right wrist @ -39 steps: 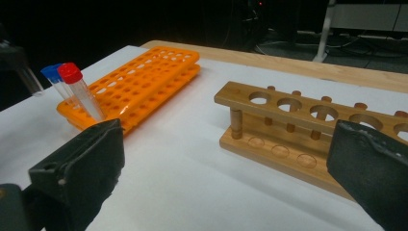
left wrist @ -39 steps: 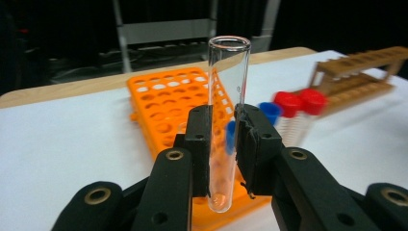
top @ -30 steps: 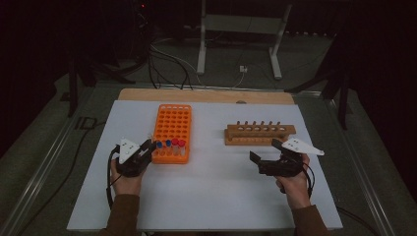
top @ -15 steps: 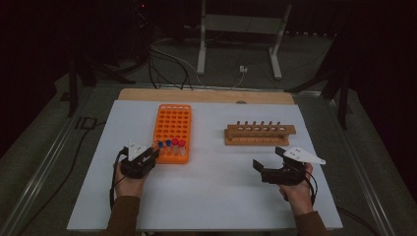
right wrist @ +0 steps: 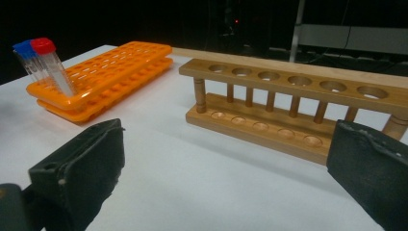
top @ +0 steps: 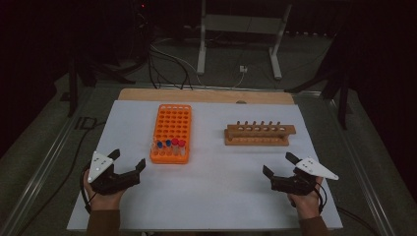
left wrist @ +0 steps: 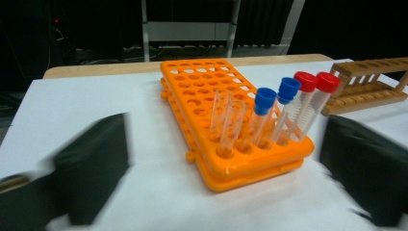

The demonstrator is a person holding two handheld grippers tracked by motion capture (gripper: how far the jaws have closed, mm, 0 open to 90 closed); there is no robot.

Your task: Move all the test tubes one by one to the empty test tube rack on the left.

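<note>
White table [top: 216,196] with orange tube rack [top: 170,132] and wooden rack [top: 259,134], well apart.

An orange rack [left wrist: 231,120] holds red-capped tubes [left wrist: 315,103], blue-capped tubes [left wrist: 269,113] and seemingly clear uncapped tubes [left wrist: 226,122]; the wooden rack [right wrist: 298,108] is brown, on a white table [top: 216,196].

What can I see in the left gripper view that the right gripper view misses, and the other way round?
Left gripper view alone: two clear tubes without caps in the orange rack, beside two blue-capped tubes and two red-capped ones. Right gripper view alone: the whole top row of empty holes in the wooden rack. Both share the white table, both racks and some capped tubes.
</note>
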